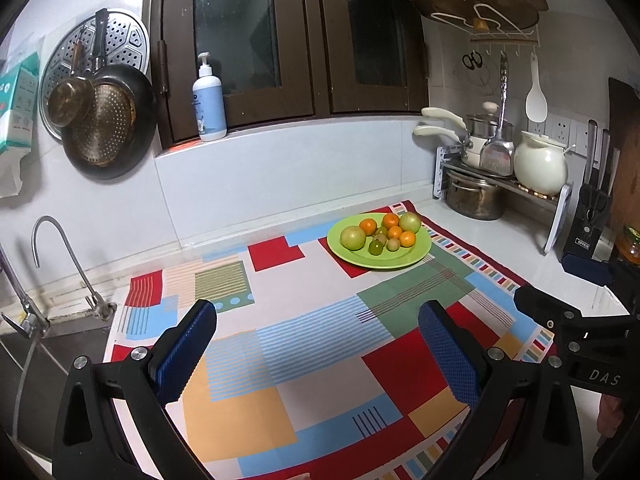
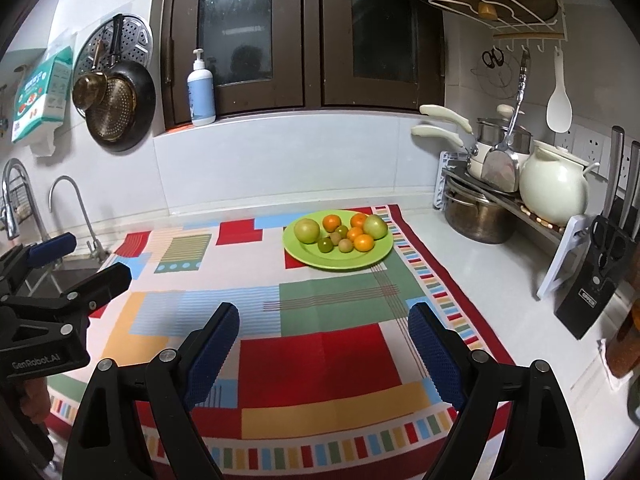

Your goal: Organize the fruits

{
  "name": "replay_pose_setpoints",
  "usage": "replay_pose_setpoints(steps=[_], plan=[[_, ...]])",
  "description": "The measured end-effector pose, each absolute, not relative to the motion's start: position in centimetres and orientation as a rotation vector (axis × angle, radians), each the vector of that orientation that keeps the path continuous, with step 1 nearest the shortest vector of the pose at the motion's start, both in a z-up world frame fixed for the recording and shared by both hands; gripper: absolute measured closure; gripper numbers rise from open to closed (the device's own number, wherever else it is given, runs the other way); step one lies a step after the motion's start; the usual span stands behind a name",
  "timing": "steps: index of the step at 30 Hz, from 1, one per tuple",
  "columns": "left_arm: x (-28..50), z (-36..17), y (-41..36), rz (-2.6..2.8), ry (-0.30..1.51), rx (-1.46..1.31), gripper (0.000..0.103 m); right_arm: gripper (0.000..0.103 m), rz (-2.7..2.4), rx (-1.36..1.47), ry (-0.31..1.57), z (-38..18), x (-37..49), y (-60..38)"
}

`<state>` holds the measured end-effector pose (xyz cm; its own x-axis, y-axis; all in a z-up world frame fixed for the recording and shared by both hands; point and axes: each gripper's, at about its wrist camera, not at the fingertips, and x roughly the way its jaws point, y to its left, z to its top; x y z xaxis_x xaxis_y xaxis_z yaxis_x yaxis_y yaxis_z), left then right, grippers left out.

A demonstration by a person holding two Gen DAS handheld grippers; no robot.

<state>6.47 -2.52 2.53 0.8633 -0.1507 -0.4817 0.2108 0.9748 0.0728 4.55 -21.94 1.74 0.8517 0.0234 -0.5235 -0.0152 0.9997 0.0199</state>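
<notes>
A green plate sits at the far right of a patchwork cloth. It holds two large green-yellow fruits, several small oranges and a few small green fruits. It also shows in the right wrist view. My left gripper is open and empty above the cloth, well short of the plate. My right gripper is open and empty too, near the cloth's front. Each gripper appears at the edge of the other's view.
A sink and taps lie to the left. A rack with pots, a white ceramic pot and a knife block stand on the right. Pans hang on the left wall. A pump bottle stands on the sill.
</notes>
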Motion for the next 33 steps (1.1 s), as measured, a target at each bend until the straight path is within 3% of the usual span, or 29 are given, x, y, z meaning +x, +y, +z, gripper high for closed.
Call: replay_pose_setpoints(steps=[33], plan=[[6.44,2.48,-2.42,-0.195,0.507,0.11,0.0,0.016,0.022,-0.005,0.553,2.05,4.59,-21.9]])
